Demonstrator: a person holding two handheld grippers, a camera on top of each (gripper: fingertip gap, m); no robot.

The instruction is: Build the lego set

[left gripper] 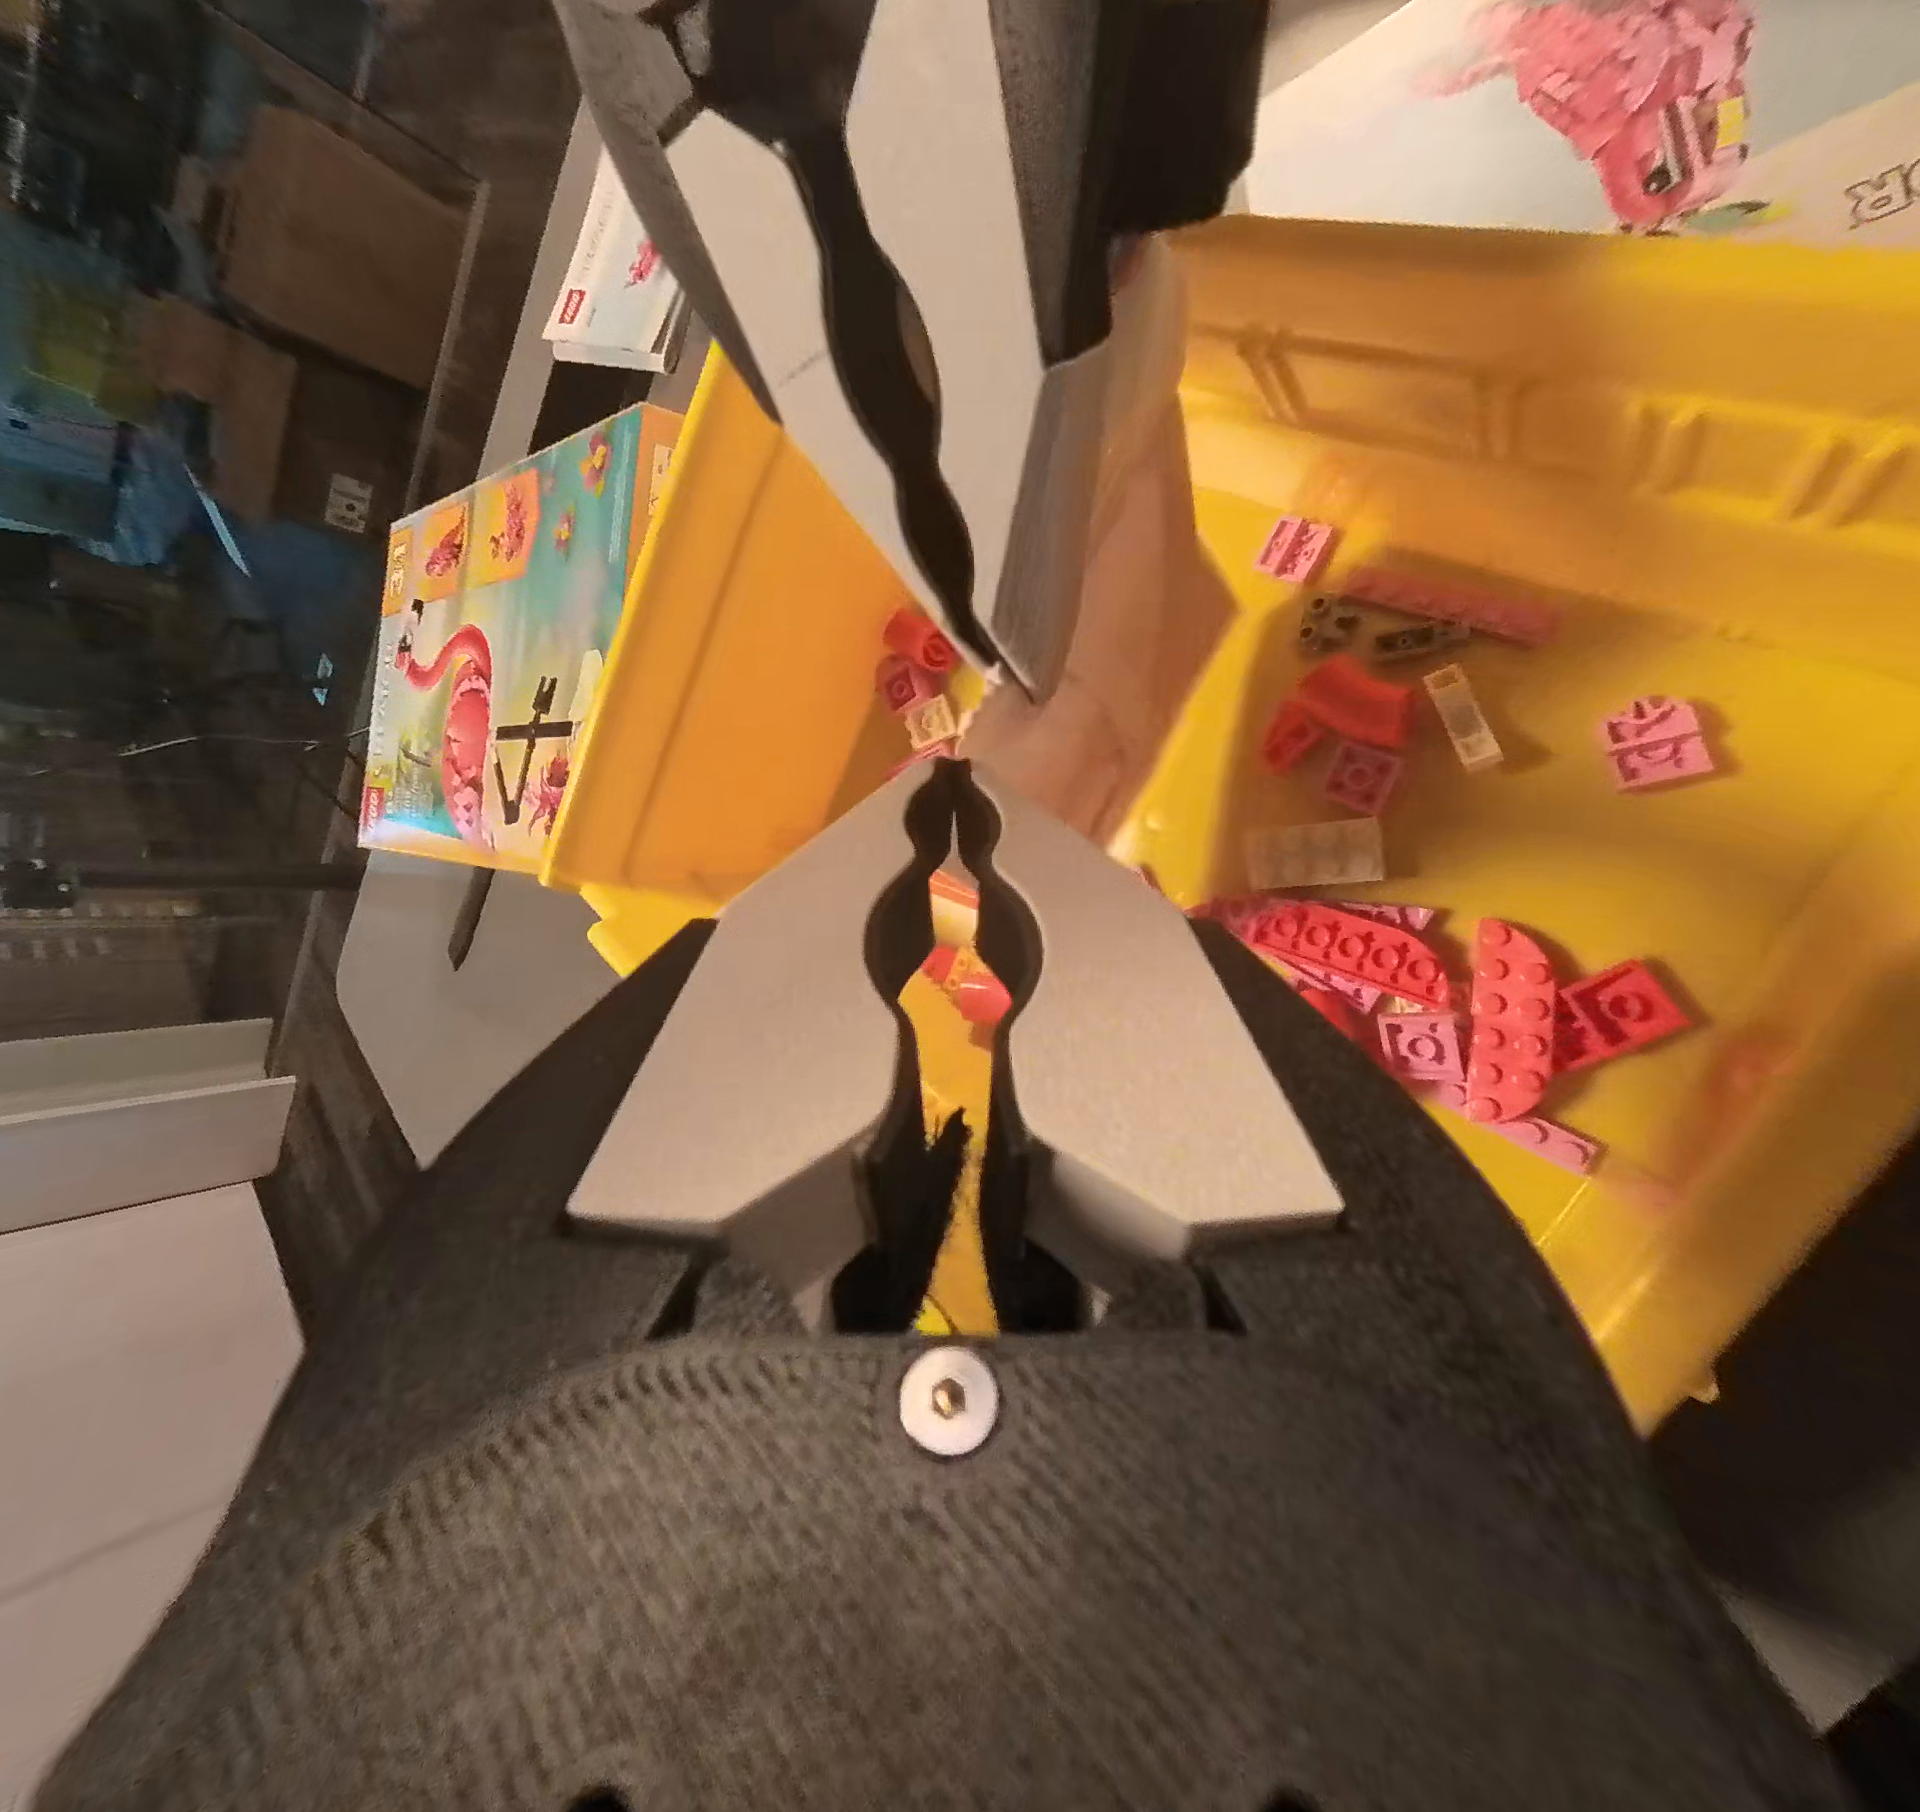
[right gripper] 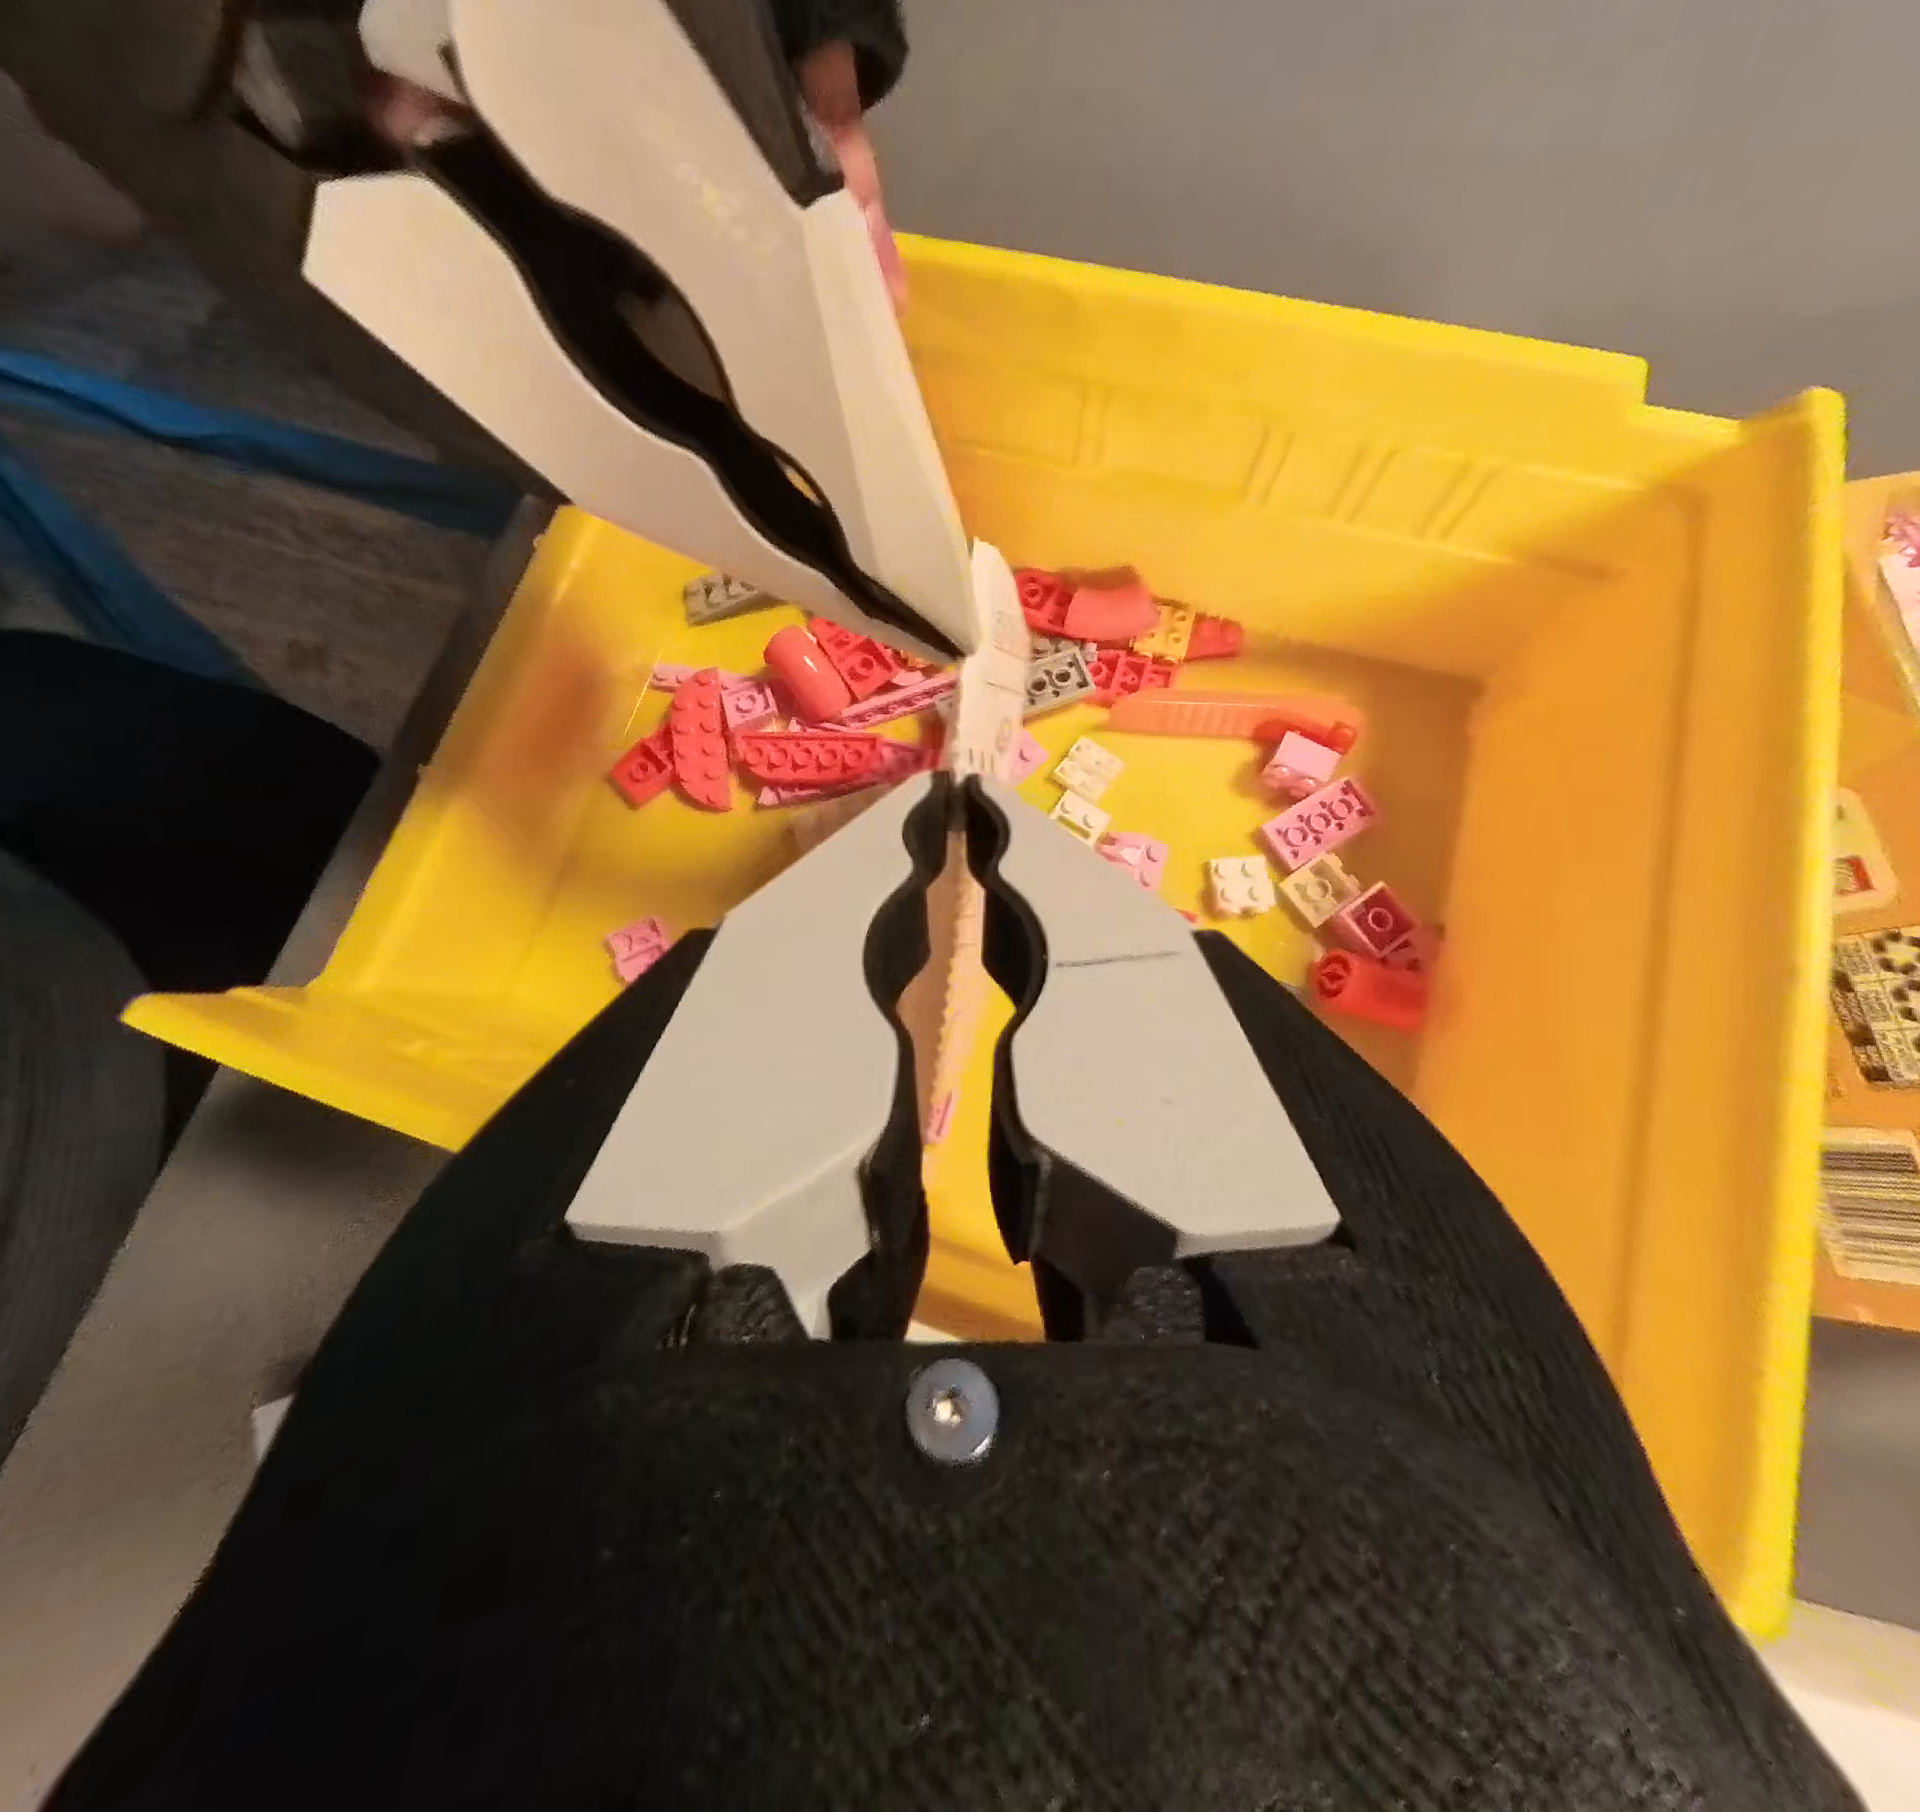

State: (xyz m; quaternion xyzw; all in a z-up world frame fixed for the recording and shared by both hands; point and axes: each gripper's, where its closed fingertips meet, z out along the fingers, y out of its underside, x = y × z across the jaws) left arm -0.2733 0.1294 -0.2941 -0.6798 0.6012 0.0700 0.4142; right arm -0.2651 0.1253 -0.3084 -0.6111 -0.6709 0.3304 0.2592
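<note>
Two hand-held grippers meet tip to tip above a yellow bin (right gripper: 1299,432) that stands on a grey surface (right gripper: 1351,152). Between them hangs a thin, pale packet (right gripper: 987,661) with a saw-toothed edge.

The left gripper (left gripper: 954,770) has its jaws closed on one end of the packet. The right gripper (right gripper: 961,786) has its jaws closed on the other end, with the toothed edge running back between its fingers. In the right wrist view the left gripper comes in from 11 o'clock.

The packet hangs over the middle of the bin, clear of its floor. It looks light, flat and limp, likely to crumple or tear, and probably slick. It seems best held at its edges, close to the ends, as both jaws do here.

Below it, loose red, pink, cream and grey bricks (right gripper: 790,754) lie scattered over the bin floor. In the left wrist view a colourful box (left gripper: 488,640) stands against the bin at 9 o'clock, with a white booklet (left gripper: 613,287) at 11 o'clock.
</note>
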